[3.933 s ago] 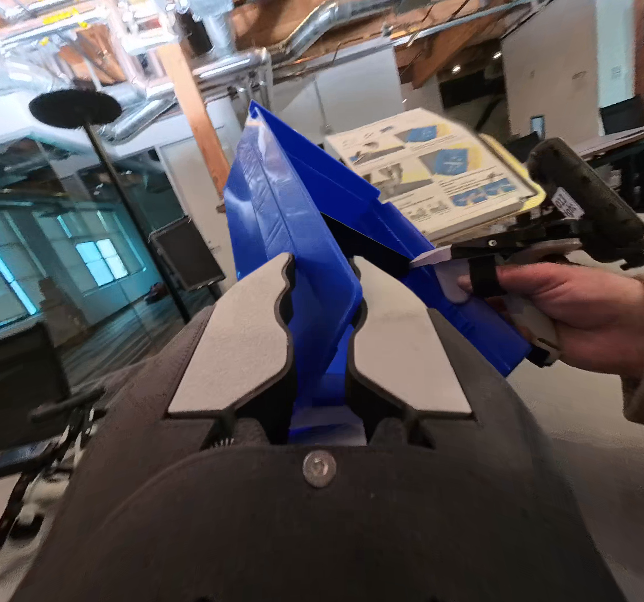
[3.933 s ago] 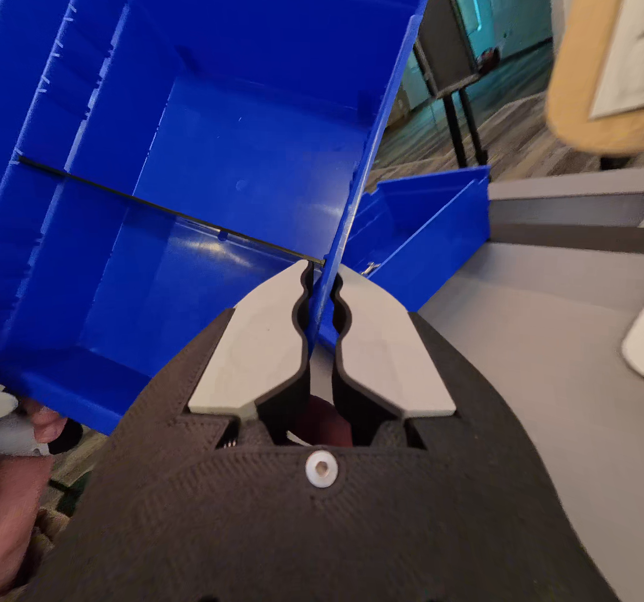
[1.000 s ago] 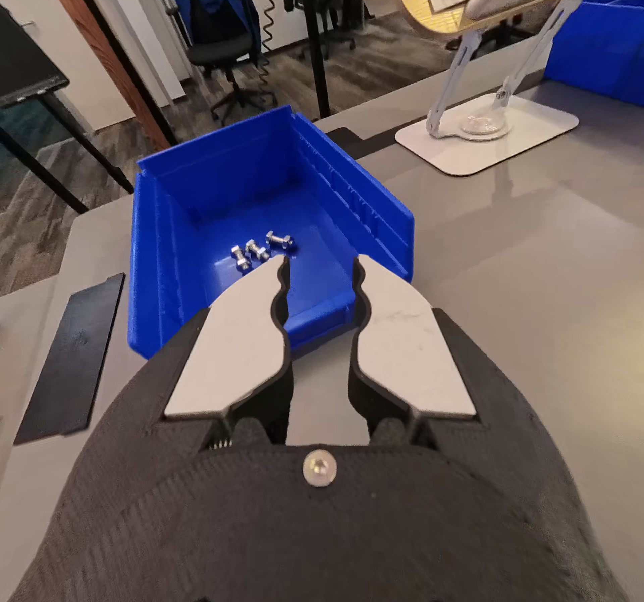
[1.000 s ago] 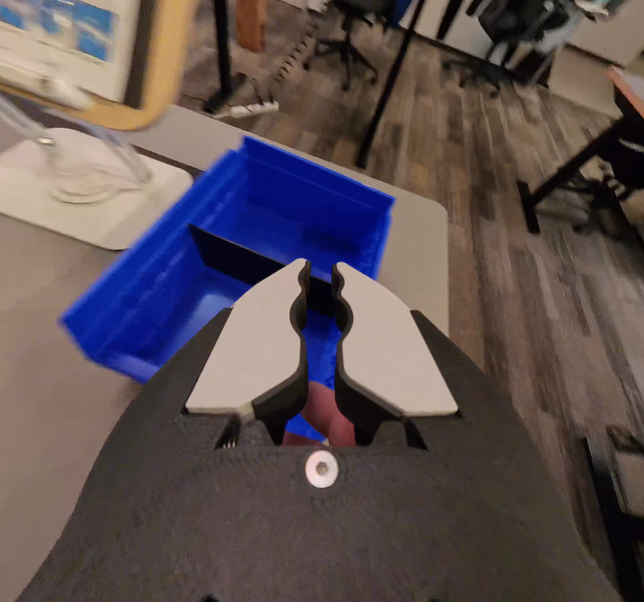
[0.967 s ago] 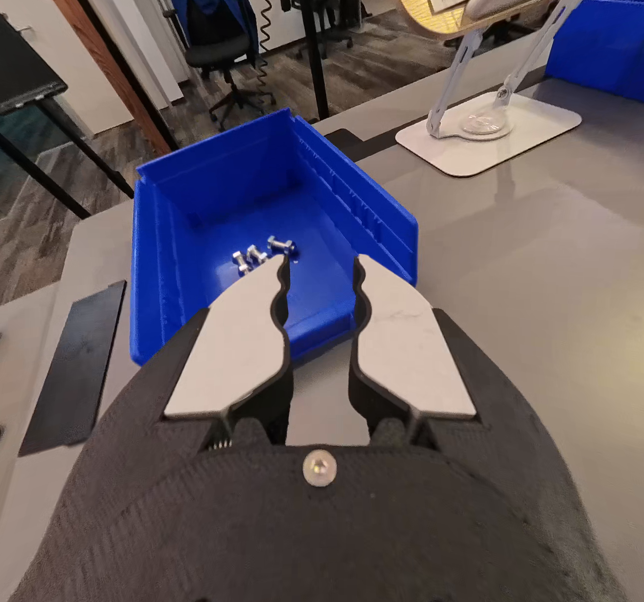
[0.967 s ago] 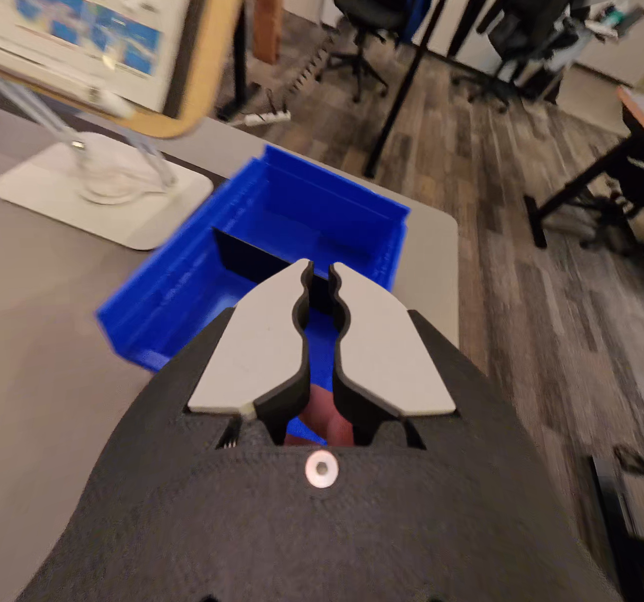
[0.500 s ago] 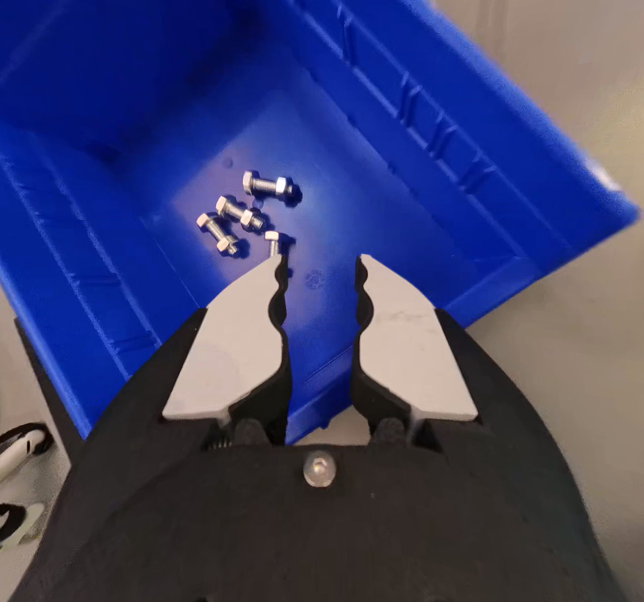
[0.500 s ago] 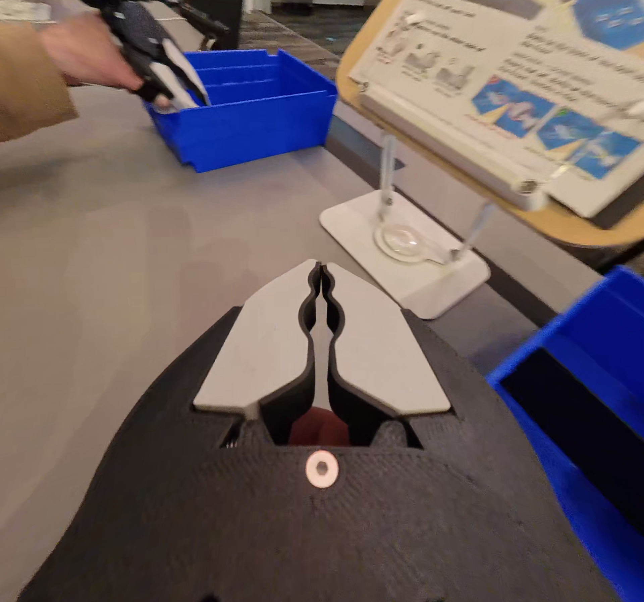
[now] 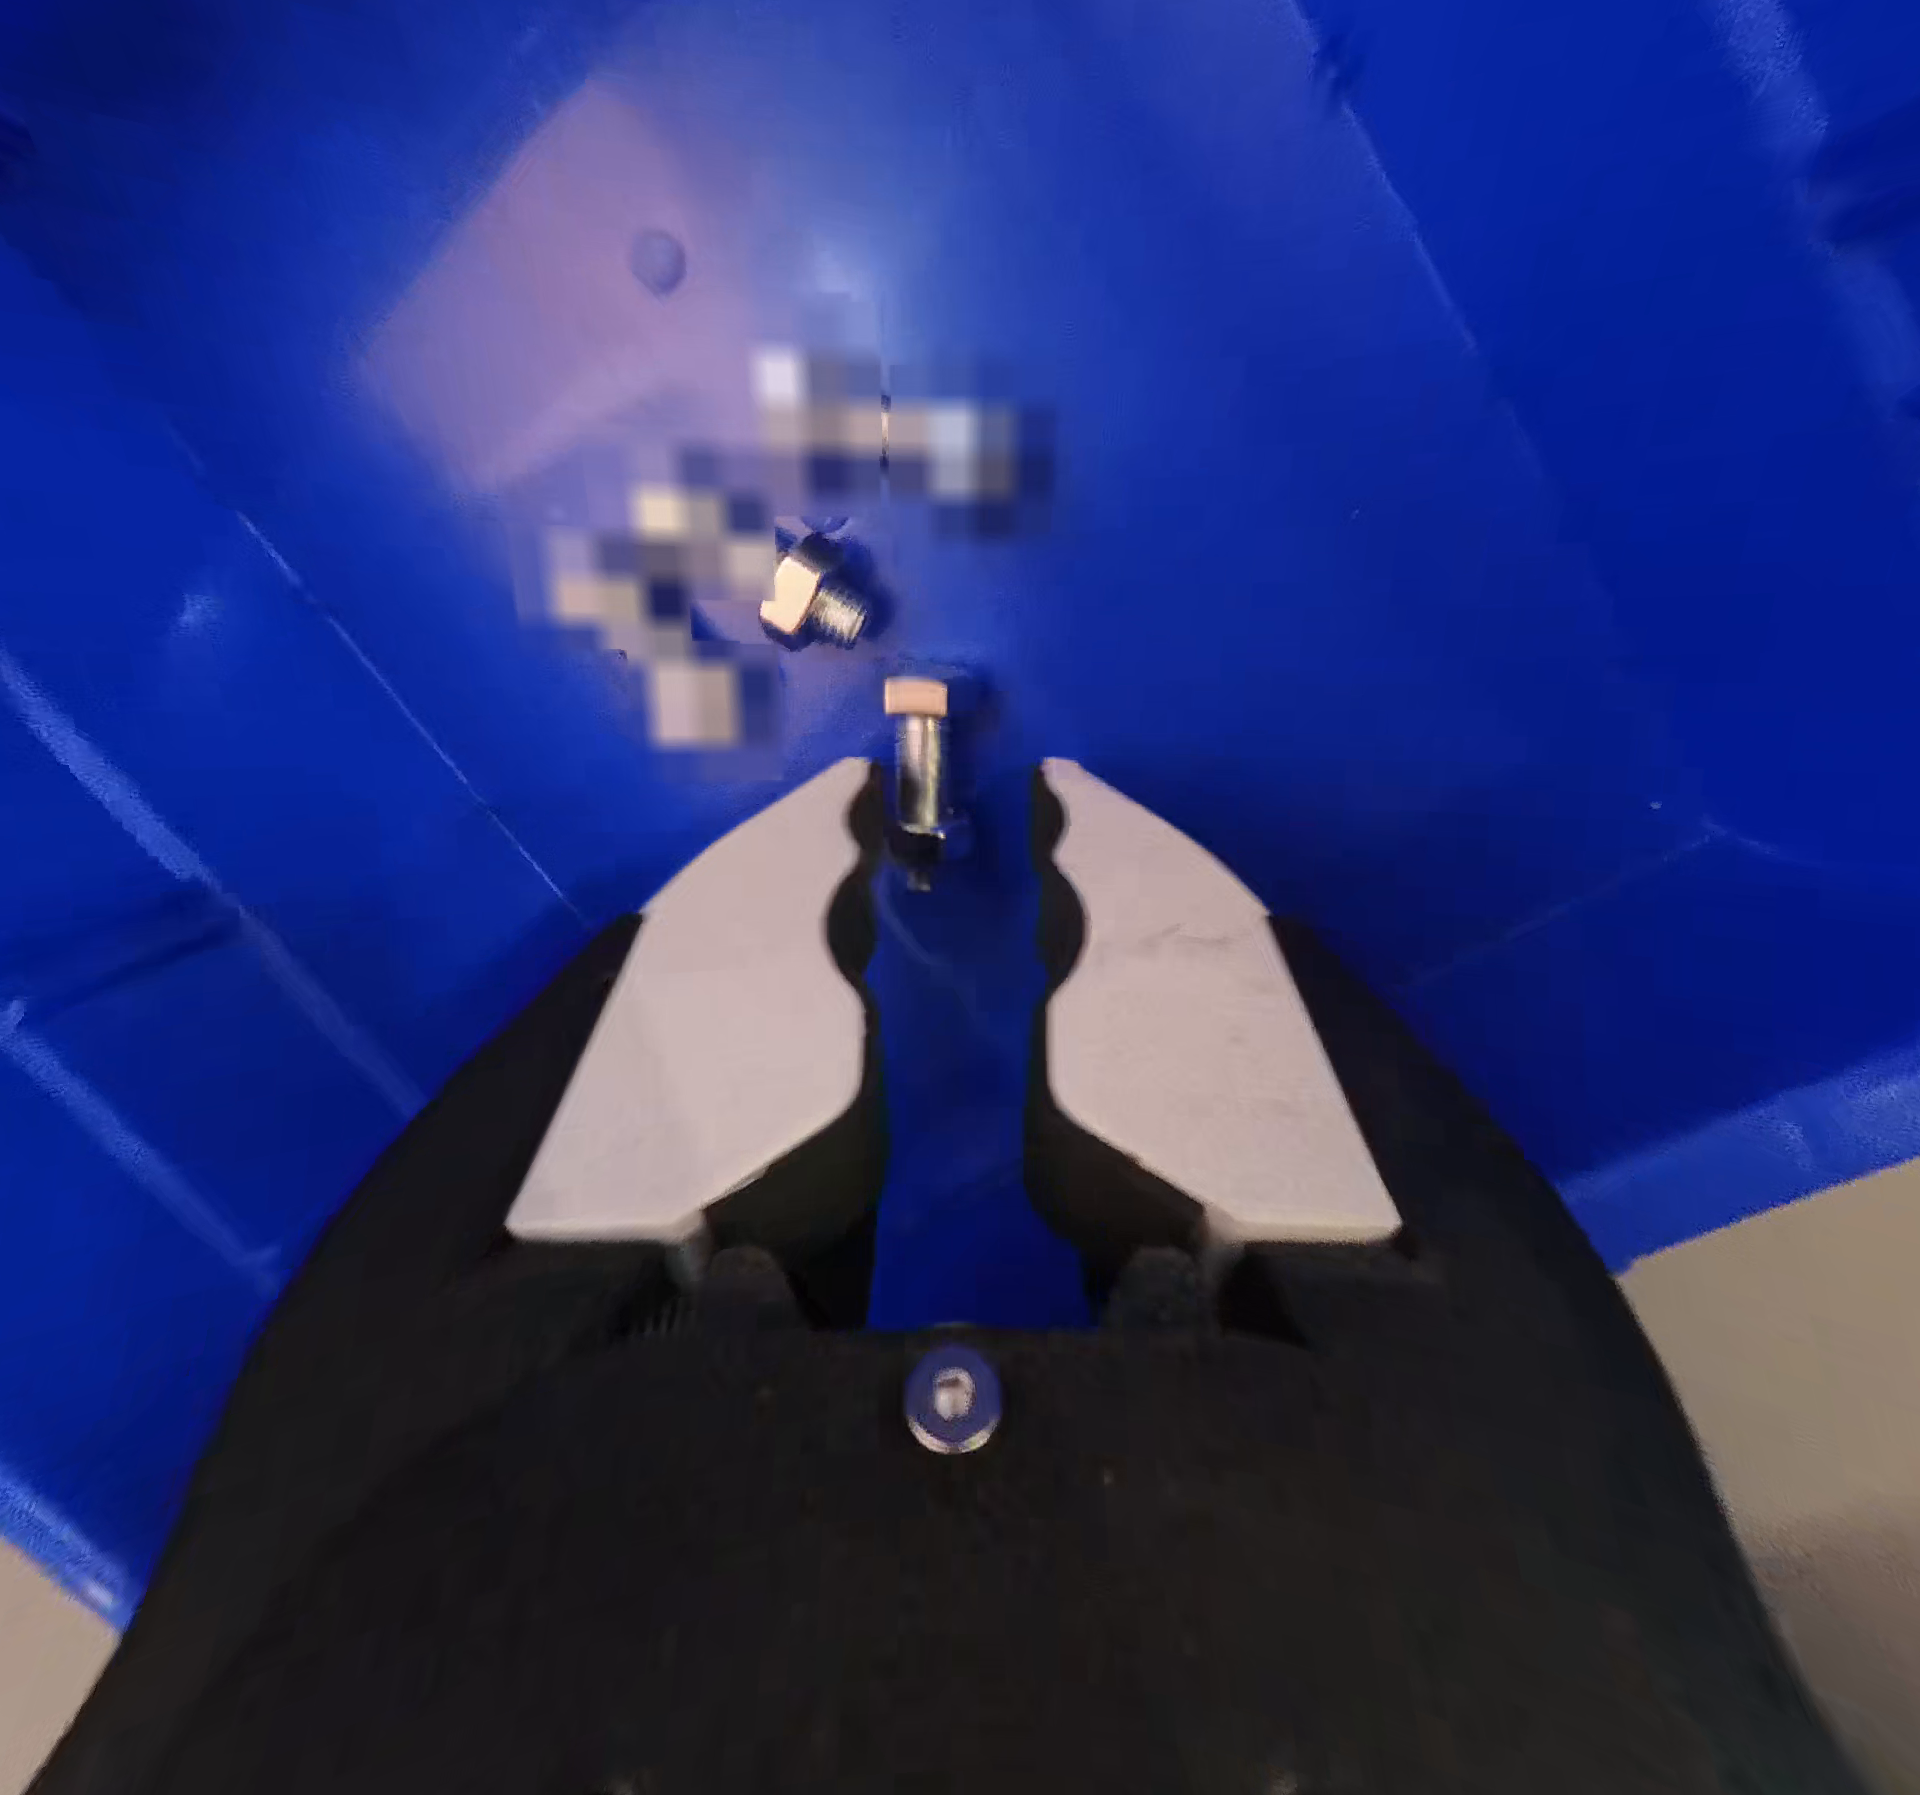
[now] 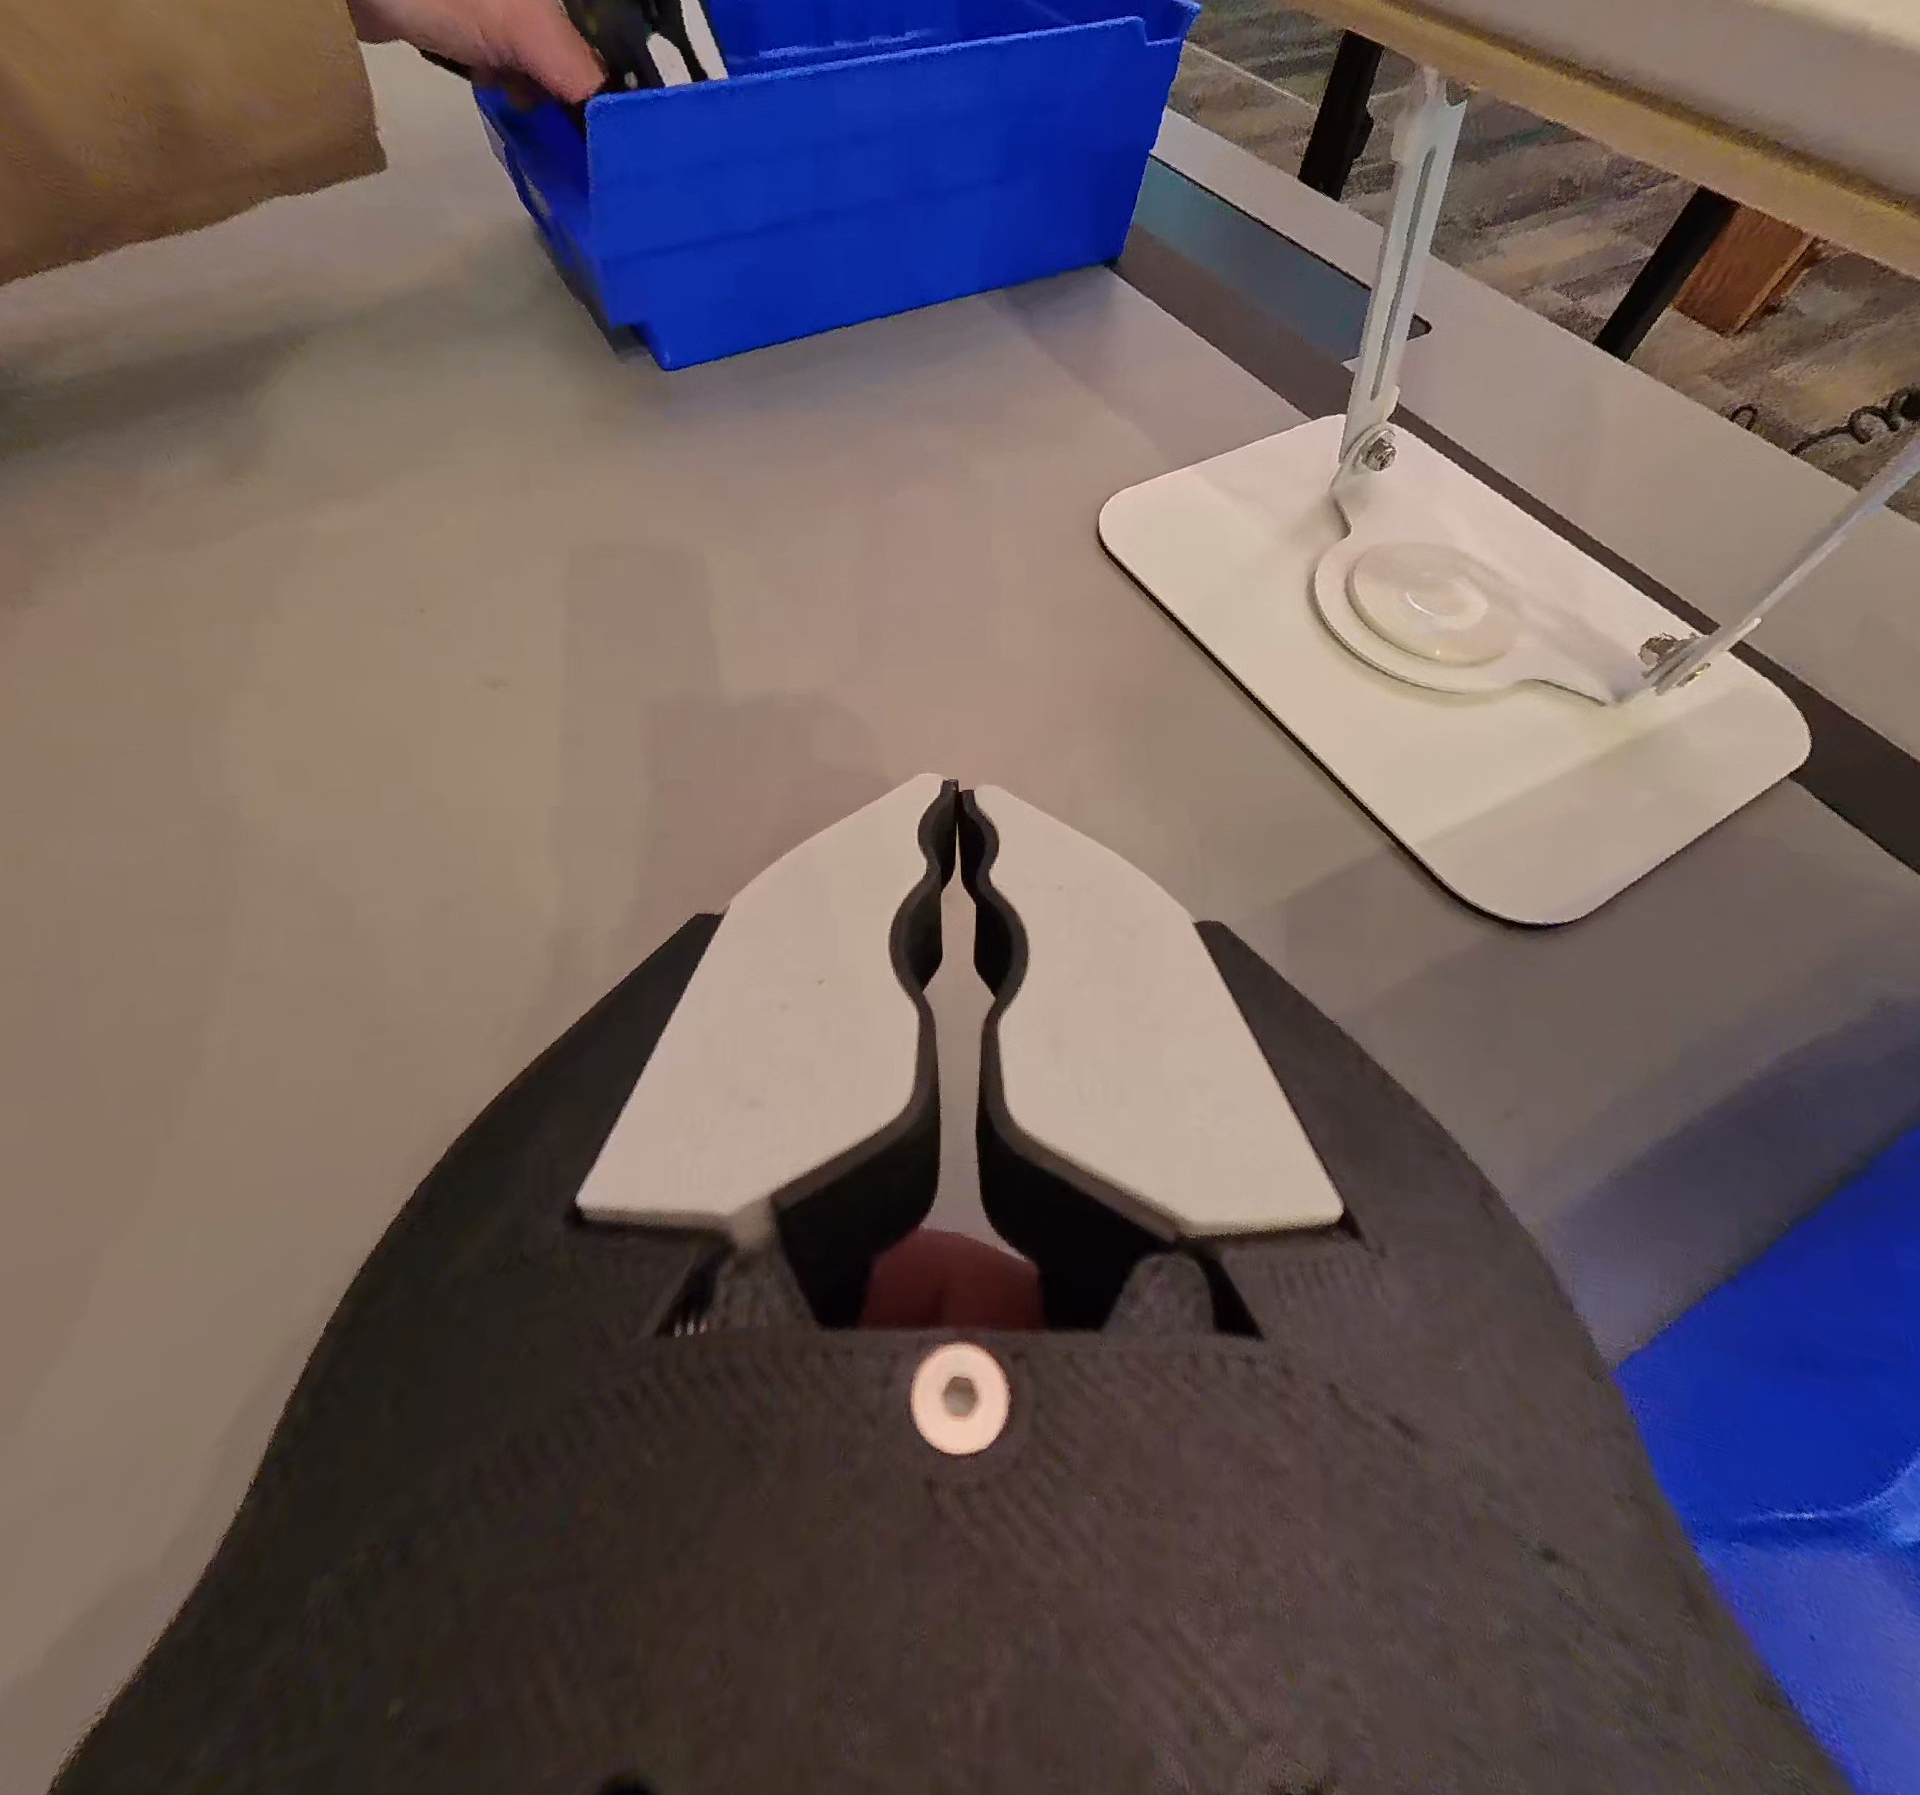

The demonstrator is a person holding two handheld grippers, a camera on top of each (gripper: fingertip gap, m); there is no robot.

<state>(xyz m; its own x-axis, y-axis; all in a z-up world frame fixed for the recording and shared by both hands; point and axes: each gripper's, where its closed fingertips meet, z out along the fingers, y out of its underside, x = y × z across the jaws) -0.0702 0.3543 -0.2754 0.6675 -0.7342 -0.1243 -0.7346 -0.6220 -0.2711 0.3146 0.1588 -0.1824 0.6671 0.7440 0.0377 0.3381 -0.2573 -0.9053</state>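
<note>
Silver steel hex bolt [image 9: 920,777] lies between the left gripper's [image 9: 948,789] parted fingers, on the blue plastic bin's [image 9: 1351,395] floor, another short bolt [image 9: 816,599] just beyond. It might roll aside if nudged. Right gripper [image 10: 956,795] hovers pinched together, empty, above the grey bench [image 10: 416,654].

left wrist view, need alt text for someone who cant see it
The open left gripper reaches down into a blue bin, its fingertips on either side of a small silver bolt lying on the bin floor. A second bolt lies just beyond it, beside a mosaic patch.
</note>
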